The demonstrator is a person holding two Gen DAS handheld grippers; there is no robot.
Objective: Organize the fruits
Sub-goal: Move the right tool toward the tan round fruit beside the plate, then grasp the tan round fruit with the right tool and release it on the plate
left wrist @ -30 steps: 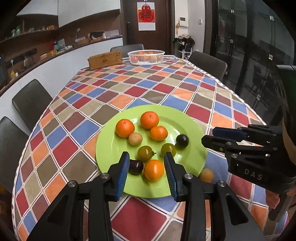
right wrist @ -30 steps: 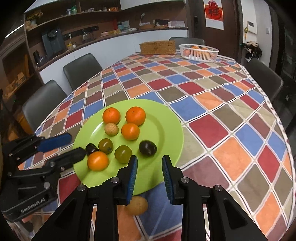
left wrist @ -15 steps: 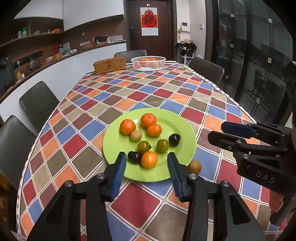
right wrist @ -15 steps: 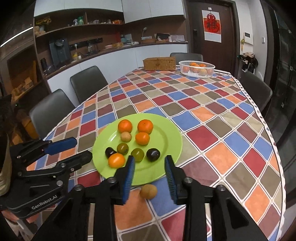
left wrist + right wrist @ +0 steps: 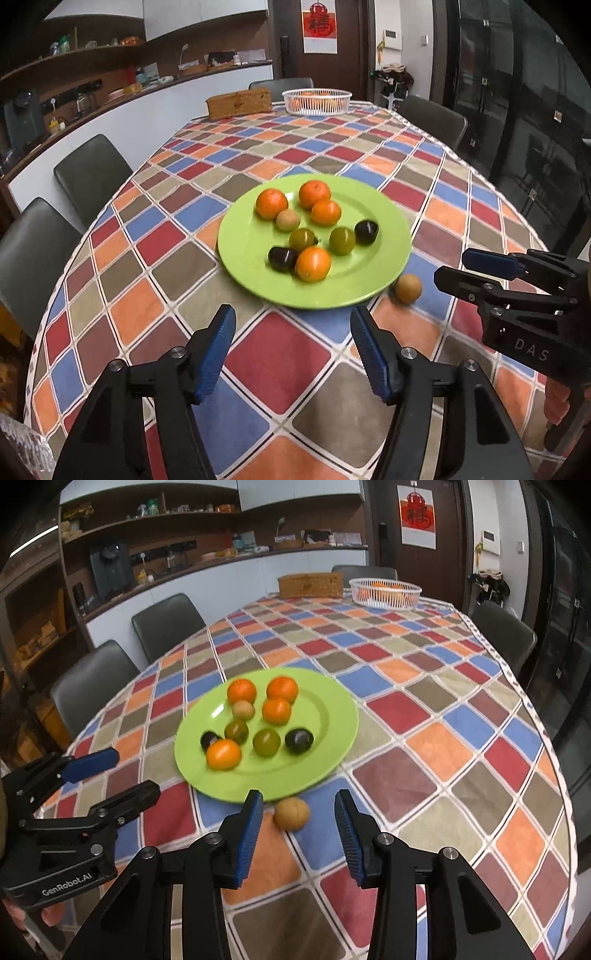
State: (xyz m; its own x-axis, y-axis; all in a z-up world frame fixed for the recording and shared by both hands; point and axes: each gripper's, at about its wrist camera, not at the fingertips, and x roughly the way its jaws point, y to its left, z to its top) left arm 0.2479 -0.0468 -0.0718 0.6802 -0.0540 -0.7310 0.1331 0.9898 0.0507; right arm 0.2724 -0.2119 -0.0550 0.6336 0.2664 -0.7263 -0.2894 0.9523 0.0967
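A green plate (image 5: 384,273) sits on the checked tablecloth (image 5: 280,354) holding 9 fruits: 4 oranges, 2 green fruits, 2 dark plums and 1 small tan fruit. A second tan fruit (image 5: 291,813) lies off the plate on the cloth, touching or just beside its near rim (the blur makes it hard to say which). The left gripper (image 5: 291,347) hangs over bare cloth short of the plate, jaws opening, nothing between them. The right gripper (image 5: 299,827) frames the loose tan fruit in its view; its jaws are opening too, pads clear of it. A white basket (image 5: 317,100) of oranges stands at the far end.
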